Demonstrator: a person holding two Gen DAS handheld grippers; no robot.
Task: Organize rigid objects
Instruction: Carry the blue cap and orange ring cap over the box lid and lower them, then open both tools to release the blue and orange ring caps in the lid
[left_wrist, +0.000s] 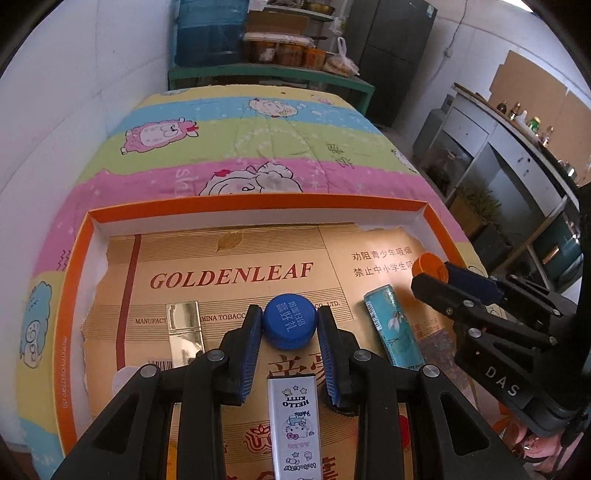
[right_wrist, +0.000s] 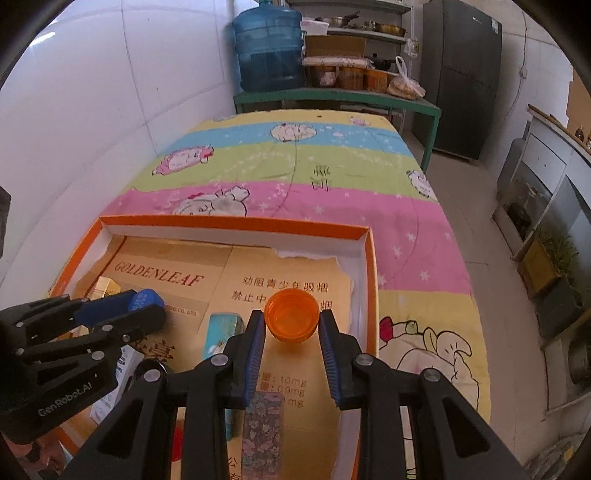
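Left wrist view: left hand-held gripper (left_wrist: 289, 321) with black arms and blue ribbed pads, jaws narrowed onto a round blue plastic bottle cap (left_wrist: 290, 320) with white characters on top. Both pads touch the cap's sides; cap held at the fingertips, over the gold printed cardboard sheet (left_wrist: 236, 273) marked GOLDENLEAF.

Sheet lines the floor of a shallow orange-rimmed cardboard box lid (left_wrist: 258, 202) with white inner walls. Lid lies on a bed covered by a striped cartoon-sheep quilt (left_wrist: 258, 140) in pink, green, blue and yellow.

Around the blue cap, in this view:
- 6 o'clock: silver rectangular Hello Kitty tin (left_wrist: 293, 424), flat, between the gripper arms.
- 9 o'clock: shiny gold rectangular case (left_wrist: 184, 328), lying flat, apart from the cap.
- 3 o'clock: teal flower-printed rectangular box (left_wrist: 393, 328), lying flat at a slant.
- 2 o'clock: right hand-held gripper (left_wrist: 430, 267), near the lid's right wall.

Right wrist view: right hand-held gripper (right_wrist: 292, 319), jaws part closed on a round translucent orange plastic cap (right_wrist: 292, 319), hollow side up. Both blue pads meet its sides. Cap sits above the cardboard sheet, close to the lid's right wall (right_wrist: 371, 280).

From the orange cap: teal box (right_wrist: 223, 328) at 9 o'clock; a floral-patterned rectangular case (right_wrist: 263, 432) at 6 o'clock, flat on the sheet; left gripper with the blue cap (right_wrist: 146, 300) further out at 9 o'clock.

Whether either cap rests on the sheet or is held just clear of it, cannot tell.
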